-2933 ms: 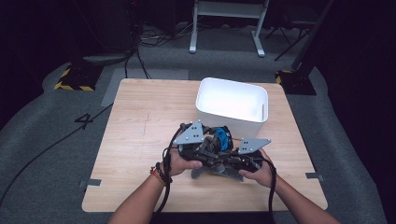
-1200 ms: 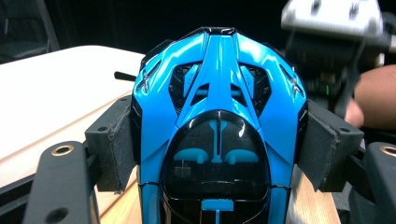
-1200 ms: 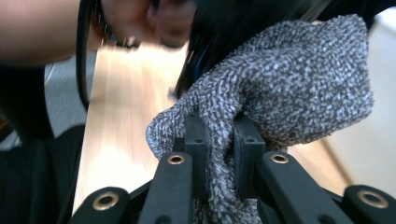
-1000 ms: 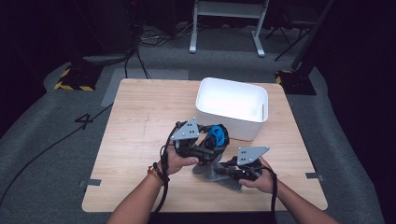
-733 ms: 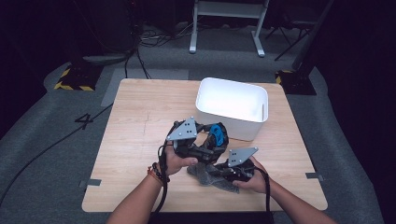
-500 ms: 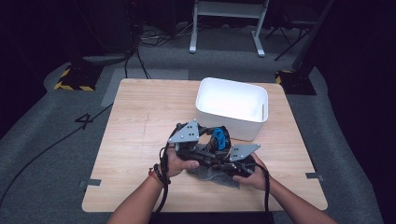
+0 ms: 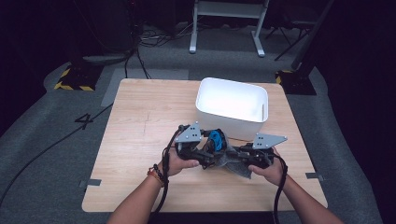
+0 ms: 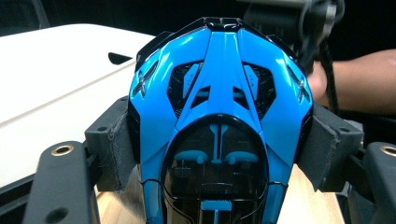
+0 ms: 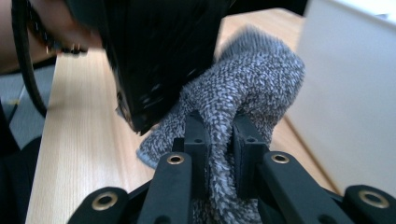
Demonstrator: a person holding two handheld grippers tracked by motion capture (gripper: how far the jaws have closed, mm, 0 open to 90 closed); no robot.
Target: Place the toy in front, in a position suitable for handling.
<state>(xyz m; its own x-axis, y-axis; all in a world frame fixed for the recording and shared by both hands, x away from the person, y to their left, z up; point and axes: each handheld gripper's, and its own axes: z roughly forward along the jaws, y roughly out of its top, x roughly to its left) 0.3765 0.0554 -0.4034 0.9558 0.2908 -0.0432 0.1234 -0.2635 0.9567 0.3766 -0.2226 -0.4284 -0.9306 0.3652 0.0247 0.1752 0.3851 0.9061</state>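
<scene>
- Mouse [image 7: 216, 139]: in the high view the blue and black mouse sits just below the middle of the frame, clamped in my left gripper [image 7: 210, 148], right in front of the white bin [image 7: 232, 106].
- In that same view the grey sock [image 7: 237, 163] hangs between my two grippers, low and right of centre, over the wooden table [image 7: 140, 121].
- My right gripper [image 7: 238, 157] is at the lower right, with my right hand [image 7: 268, 170] behind it; my left hand [image 7: 180, 161] is at lower centre-left.
- Left gripper view: the mouse [image 8: 219, 126] takes up the middle of the frame, its narrow end pointing up.
- My left gripper [image 8: 219, 154] is clenched on the mouse; a padded finger [image 8: 114, 149] presses each flank, left and right.
- The bin [image 8: 60, 84] lies in the upper left of this frame, and my right forearm [image 8: 359, 84] comes in at the upper right.
- Right gripper view: my right gripper [image 9: 219, 140] pinches a fold of the sock [image 9: 243, 88] at lower centre, jaws tight on the cloth.
- The sock runs up from the jaws toward the middle of the frame.
- A blurred black shape, too close to make out, covers the upper left.
- The bin wall [image 9: 345, 93] fills the right side; the table [image 9: 84, 140] shows at the left.
</scene>
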